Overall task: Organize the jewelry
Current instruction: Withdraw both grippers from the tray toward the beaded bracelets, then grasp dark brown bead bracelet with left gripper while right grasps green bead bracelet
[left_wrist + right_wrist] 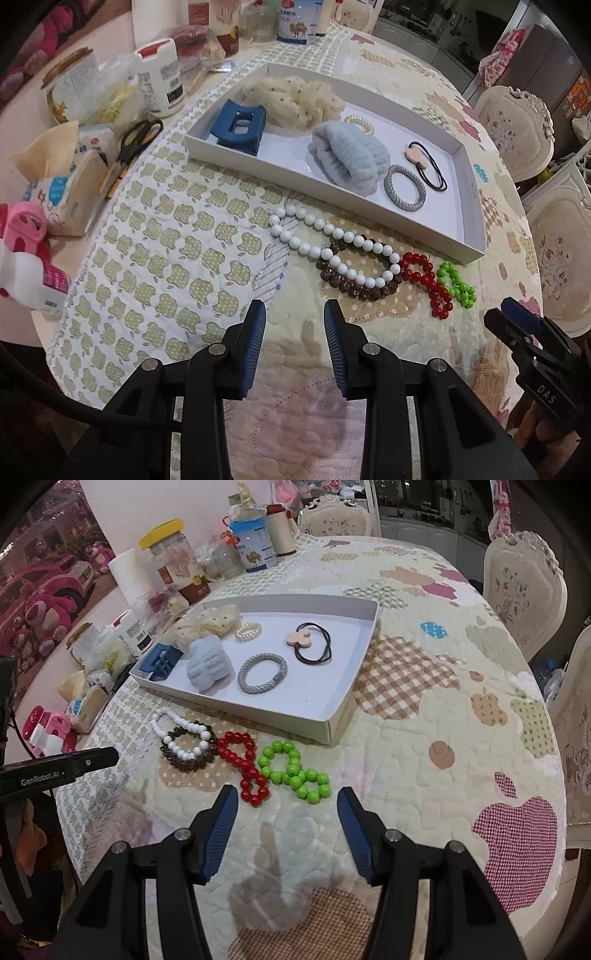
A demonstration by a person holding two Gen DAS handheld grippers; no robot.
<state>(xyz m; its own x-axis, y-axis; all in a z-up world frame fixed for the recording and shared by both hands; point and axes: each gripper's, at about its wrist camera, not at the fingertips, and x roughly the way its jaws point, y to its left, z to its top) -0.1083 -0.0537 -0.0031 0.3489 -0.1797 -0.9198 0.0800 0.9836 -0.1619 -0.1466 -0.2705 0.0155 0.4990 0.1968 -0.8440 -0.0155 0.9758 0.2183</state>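
Four bead strings lie on the quilt in front of a white tray point(471, 206) point(345, 705): white beads point(334, 240) point(184, 731), brown beads point(360, 290) point(184, 762), red beads point(428, 284) point(247, 768) and green beads point(458, 284) point(299, 771). The tray holds a blue claw clip point(240, 125), a cream scrunchie point(295, 99), a light blue scrunchie point(347, 158) point(208, 662), a grey hair tie point(404, 188) point(262, 672) and a black tie with a pink charm point(428, 162) point(314, 642). My left gripper point(294, 308) hovers open short of the white and brown beads. My right gripper point(288, 794) stands open just short of the red and green beads, nothing between its fingers.
Bottles, jars, scissors point(136, 144), a tissue pack point(62, 184) and a paper roll point(129, 576) crowd the table's left side. Ornate chairs point(524, 587) stand on the right. The other gripper shows at the right edge of the left wrist view point(532, 343).
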